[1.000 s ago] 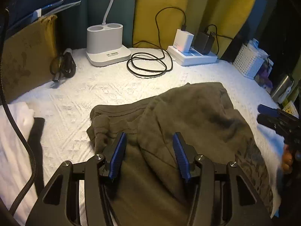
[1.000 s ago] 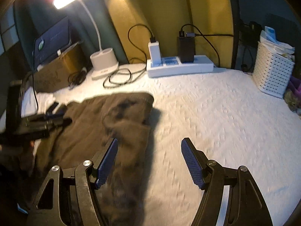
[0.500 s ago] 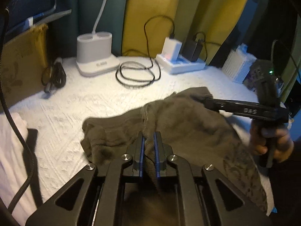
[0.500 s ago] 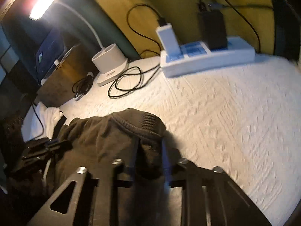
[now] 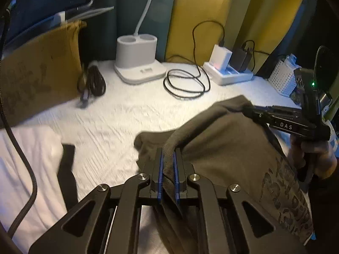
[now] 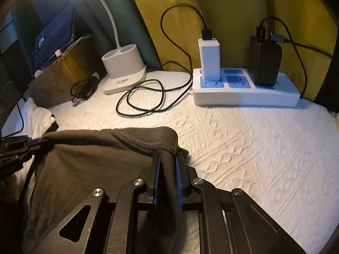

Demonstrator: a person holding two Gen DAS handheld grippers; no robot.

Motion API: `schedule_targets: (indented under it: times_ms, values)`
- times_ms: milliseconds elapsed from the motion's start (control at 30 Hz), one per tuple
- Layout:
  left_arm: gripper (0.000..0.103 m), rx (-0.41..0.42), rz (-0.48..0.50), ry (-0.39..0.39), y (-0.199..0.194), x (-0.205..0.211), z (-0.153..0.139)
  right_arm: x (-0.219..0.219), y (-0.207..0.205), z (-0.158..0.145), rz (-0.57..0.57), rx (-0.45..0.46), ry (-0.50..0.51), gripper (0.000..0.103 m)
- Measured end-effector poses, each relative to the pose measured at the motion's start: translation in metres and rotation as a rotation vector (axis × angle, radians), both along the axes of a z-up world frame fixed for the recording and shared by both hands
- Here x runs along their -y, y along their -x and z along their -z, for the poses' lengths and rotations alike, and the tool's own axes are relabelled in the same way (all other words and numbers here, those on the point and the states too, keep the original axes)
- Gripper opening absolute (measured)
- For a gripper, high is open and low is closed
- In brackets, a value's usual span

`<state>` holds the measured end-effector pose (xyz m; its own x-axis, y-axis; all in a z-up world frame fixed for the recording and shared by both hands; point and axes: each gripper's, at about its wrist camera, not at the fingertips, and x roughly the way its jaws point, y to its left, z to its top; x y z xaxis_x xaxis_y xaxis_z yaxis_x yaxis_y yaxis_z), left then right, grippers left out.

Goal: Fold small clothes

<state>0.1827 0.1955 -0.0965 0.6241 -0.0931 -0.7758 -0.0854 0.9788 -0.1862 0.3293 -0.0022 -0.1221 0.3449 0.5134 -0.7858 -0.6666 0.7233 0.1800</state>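
A dark olive-brown garment (image 5: 222, 148) with a faded print lies bunched on the white textured cover (image 5: 118, 122). My left gripper (image 5: 168, 154) is shut on its ribbed edge, with the cloth pinched between the blue pads. In the right wrist view my right gripper (image 6: 168, 156) has a thick fold of the same garment (image 6: 95, 154) between its pads, which press on it while the jaws are opening slightly. The edge hangs raised between the two grippers. The right gripper (image 5: 250, 111) shows at the garment's far right corner, held by a hand (image 5: 313, 154). The left gripper (image 6: 40, 141) shows at the left.
At the back stand a white lamp base (image 5: 138, 63), a coiled black cable (image 5: 186, 82), a power strip (image 6: 245, 93) with chargers and a white basket (image 5: 284, 80). A brown paper bag (image 5: 38, 67) leans at the left. White cloth (image 5: 25, 158) lies near the left edge.
Both grippers went from open to closed on the garment's edge. The right gripper moved left onto the cloth, and the edge now hangs lifted between the two.
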Motion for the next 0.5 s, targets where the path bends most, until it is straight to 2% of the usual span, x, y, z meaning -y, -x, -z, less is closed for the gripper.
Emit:
schedule_targets:
  times_ms: [33,67,100,133,200,267,300,333,367,500]
  values:
    - [0.008,0.003,-0.004,0.005,0.002,0.000,-0.001,-0.001,0.001,-0.001,0.020,0.025,0.043,0.040]
    - [0.009,0.002,-0.014,0.018,0.003,-0.003,-0.001,0.000,0.001,-0.001,0.044,0.046,0.079,0.050]
    - [0.010,0.001,-0.029,0.029,0.004,-0.006,-0.002,0.002,0.001,-0.002,0.056,0.053,0.086,0.067]
    - [0.013,0.006,-0.052,0.032,0.007,-0.009,-0.006,0.007,0.002,-0.004,0.069,0.052,0.079,0.070]
    - [0.015,0.030,-0.080,0.017,0.016,-0.012,-0.014,0.015,0.006,-0.009,0.076,0.052,0.072,0.070]
    - [0.018,0.049,-0.073,0.030,0.028,-0.012,-0.022,0.024,0.015,-0.017,0.081,0.077,0.083,0.070]
    - [0.026,0.053,-0.068,0.033,0.034,-0.011,-0.024,0.027,0.019,-0.019,0.084,0.079,0.086,0.070]
    - [0.039,0.056,-0.062,0.034,0.040,-0.009,-0.026,0.034,0.025,-0.023,0.088,0.080,0.086,0.070]
    - [0.044,0.057,-0.055,0.040,0.045,-0.005,-0.027,0.036,0.029,-0.025,0.090,0.081,0.086,0.070]
    - [0.046,0.028,0.023,0.119,0.067,0.016,-0.021,0.056,0.057,-0.033,0.106,0.088,0.084,0.070]
